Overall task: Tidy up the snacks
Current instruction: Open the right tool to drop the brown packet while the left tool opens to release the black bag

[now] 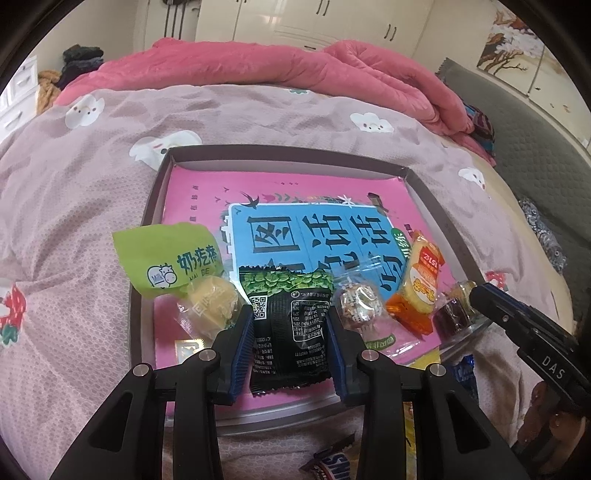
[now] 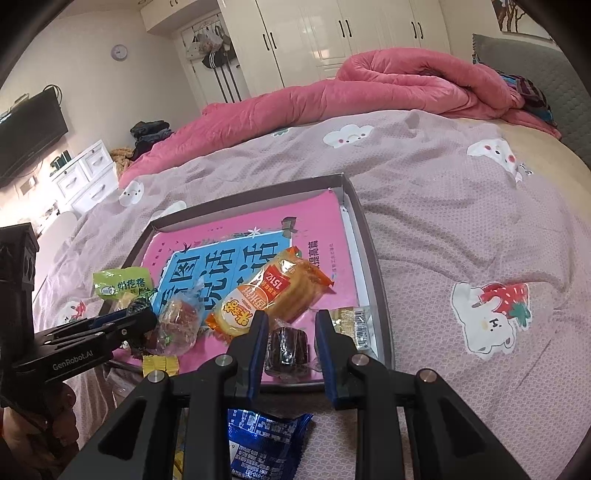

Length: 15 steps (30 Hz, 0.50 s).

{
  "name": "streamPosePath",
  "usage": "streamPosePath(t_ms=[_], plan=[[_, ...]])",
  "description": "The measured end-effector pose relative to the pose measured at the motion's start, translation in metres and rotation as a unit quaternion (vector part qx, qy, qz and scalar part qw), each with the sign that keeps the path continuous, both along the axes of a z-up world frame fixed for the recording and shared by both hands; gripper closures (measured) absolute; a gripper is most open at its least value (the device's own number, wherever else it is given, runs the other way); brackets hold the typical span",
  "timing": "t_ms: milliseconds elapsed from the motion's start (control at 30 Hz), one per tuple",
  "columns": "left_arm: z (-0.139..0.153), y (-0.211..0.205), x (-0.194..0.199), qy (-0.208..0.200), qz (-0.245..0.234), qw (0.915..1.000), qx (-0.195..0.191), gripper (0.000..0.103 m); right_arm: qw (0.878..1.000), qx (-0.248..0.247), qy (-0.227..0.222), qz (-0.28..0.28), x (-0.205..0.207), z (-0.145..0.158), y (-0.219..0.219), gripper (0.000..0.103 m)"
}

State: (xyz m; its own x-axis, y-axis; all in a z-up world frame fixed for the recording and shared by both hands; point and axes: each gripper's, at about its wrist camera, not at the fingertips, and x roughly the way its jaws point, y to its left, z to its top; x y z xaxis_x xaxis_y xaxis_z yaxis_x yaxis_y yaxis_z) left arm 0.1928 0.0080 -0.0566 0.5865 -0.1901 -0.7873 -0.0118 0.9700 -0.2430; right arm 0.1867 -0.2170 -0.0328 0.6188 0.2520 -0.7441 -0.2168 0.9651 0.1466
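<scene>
Jaws of the left gripper [image 1: 291,343] clamp the black-green packet [image 1: 290,328] over the box's [image 1: 436,201] near edge; the right gripper [image 2: 290,347] brackets the dark wrapped cake [image 2: 286,347], contact unclear. Set each flat beside its neighbours, clear of the orange biscuit pack [image 2: 269,299] beyond.

- Soft, even daylight; both views bright, shadows faint.
- Glare on the glossy wardrobe doors [image 2: 325,33] far beyond the jaws.
- Fisheye bending and dark vignette at edges.
</scene>
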Motion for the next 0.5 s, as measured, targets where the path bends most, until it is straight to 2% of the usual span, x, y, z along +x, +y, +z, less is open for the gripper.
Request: streamPosePath(t_ms=[500], plan=[[0.0007,0.0012,-0.0002,-0.001,0.007,1.0,0.0,0.064,1.0,0.004,0.001,0.007,-0.0001,0.0009,0.0024,0.076]])
